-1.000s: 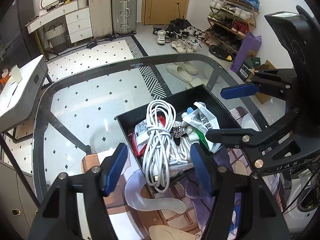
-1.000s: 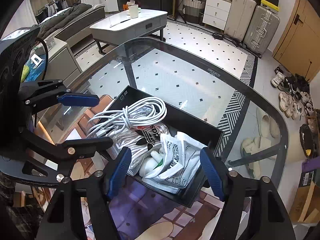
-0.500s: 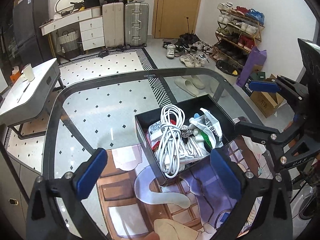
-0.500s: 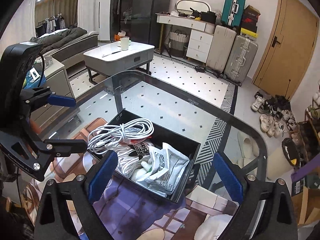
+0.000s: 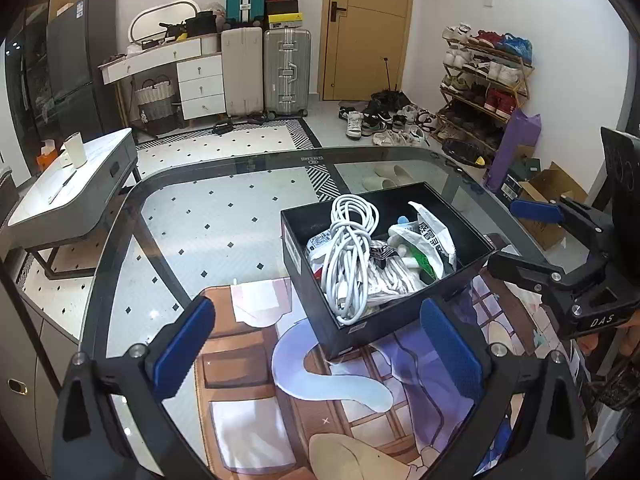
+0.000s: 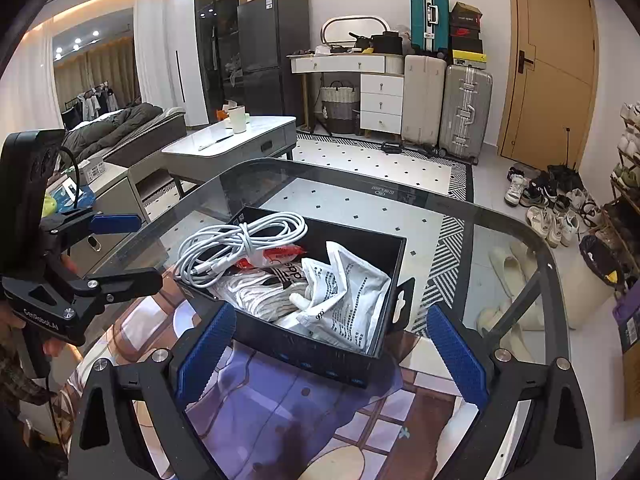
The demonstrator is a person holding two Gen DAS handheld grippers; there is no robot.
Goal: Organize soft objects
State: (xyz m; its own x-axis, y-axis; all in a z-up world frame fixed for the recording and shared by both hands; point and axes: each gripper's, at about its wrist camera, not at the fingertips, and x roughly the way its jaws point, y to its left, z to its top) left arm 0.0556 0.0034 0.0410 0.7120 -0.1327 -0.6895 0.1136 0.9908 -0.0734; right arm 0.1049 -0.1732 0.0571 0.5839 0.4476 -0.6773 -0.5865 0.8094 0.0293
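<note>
While both grippers hang over the near end of a glass table [image 5: 224, 216], the room behind shows a tiled floor, a white coffee table [image 6: 240, 144] far left, suitcases [image 5: 286, 72] and a wooden door [image 5: 368, 28] at the back, and a shoe rack [image 5: 486, 80] far right. On the printed mat [image 5: 248, 364] covering the near part of the glass sits a black box [image 5: 376, 328], angled, holding the soft things: a coiled white cable [image 5: 348, 256] on the left side, a white printed bag [image 6: 344, 300] on the right, pale fabric underneath with "adidas" lettering partly readable. Left gripper [image 5: 316, 356] is released, jaws just spread wide, nothing between the blue pads; box just beyond them. Right gripper [image 6: 332, 356] also released, jaws just opened, box corner sits ahead of the gap, not touched. Writing: "DAS" on the right gripper body seen from the left view, "CenRobot.AI" on the left one seen from the right view. Glass left of and beyond the box is bare; the box's right side lies near the table's right rim.
</note>
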